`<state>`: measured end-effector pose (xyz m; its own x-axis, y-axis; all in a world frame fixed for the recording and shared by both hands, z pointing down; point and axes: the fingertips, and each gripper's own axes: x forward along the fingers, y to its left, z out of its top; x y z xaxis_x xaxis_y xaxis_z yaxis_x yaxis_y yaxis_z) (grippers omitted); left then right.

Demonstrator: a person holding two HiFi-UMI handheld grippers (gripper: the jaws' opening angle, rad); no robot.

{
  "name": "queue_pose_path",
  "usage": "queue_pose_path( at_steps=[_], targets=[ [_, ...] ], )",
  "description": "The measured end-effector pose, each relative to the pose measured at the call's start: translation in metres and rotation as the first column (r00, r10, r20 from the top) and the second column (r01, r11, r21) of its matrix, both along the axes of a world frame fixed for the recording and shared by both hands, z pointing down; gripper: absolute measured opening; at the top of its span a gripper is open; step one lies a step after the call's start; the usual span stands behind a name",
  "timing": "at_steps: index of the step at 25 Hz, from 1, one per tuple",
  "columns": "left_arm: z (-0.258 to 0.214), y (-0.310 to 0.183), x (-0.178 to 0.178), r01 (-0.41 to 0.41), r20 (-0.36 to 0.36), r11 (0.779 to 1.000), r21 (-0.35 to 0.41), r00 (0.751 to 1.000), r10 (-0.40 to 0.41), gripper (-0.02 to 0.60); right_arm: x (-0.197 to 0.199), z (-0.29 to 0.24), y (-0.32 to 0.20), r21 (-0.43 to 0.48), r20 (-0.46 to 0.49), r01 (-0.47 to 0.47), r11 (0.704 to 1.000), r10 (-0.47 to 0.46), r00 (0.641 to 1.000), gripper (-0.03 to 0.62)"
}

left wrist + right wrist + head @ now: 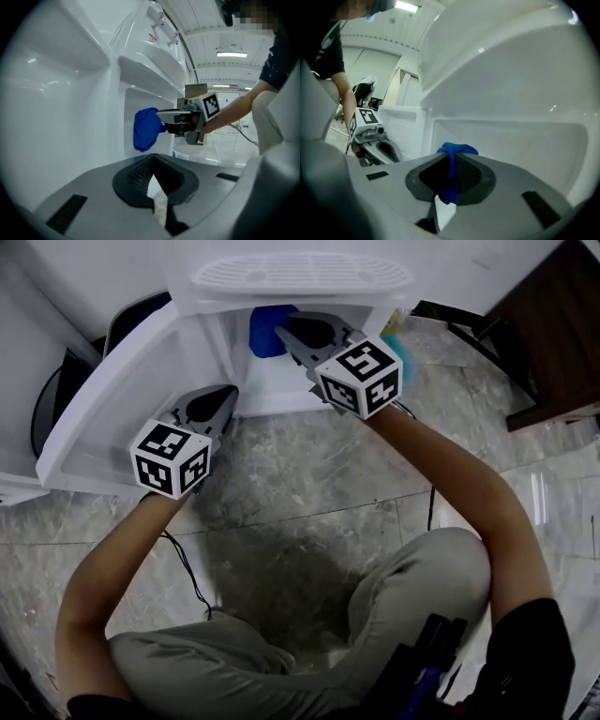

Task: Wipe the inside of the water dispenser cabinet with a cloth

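- Blue cloth [266, 332] [146, 129] [456, 151] is bunched up at the mouth of the cabinet [511, 140], toward its left side in the head view, under the dispenser's drip grille [300, 276].
- Right gripper [283, 332] [162, 123] [452, 165] has its jaws pinched on the cloth. A wad sticks out past the tips and a tail hangs down between the pads.
- No view shows whether the cloth touches a cabinet wall.
- In the right gripper view the back wall and right side wall lie beyond the cloth, plain white, with open room to the right of it.
- The cabinet's left front edge is just beside the cloth in the left gripper view.
- Left gripper [229, 392] [154, 183] [393, 151] has its jaws pressed together with nothing between them. It sits lower and outside the opening.
- It is close alongside the inner face of the open door [112, 409]. I can't tell if they touch.
- The door swings out to the left, and its long edge bounds that side.
- Marble floor [309, 484] is open between the cabinet base and the person's knees.
- A thin cable [187, 579] trails on the floor near the left arm.
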<state>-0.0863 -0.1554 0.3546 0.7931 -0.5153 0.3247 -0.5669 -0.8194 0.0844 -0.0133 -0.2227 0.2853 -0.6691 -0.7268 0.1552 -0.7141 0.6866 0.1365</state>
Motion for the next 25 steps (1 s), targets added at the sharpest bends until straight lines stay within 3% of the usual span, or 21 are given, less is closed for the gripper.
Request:
queue_pose_path(
  at_steps=[5, 8, 16, 25],
  targets=[
    [0.001, -0.003, 0.027, -0.026, -0.011, 1.0, 0.002, 1.0, 0.026, 0.006, 0.014, 0.015, 0.041, -0.14, -0.073, 0.105, 0.985, -0.116, 0.991, 0.028],
    [-0.003, -0.001, 0.049, -0.069, -0.003, 0.997, 0.035, 0.998, 0.07, 0.006, 0.02, 0.021, 0.061, -0.161, -0.103, 0.133, 0.978, -0.151, 0.983, 0.029],
    [0.004, 0.014, 0.073, -0.14, 0.045, 0.989, 0.057, 0.99, 0.137, 0.006, 0.048, 0.029, 0.072, -0.17, -0.062, 0.076, 0.982, -0.087, 0.994, 0.028],
    [0.009, 0.007, 0.061, -0.113, 0.08, 0.992, 0.06, 0.991, 0.108, 0.006, 0.048, 0.038, 0.078, -0.191, -0.049, 0.087, 0.978, -0.098, 0.994, 0.028]
  ],
)
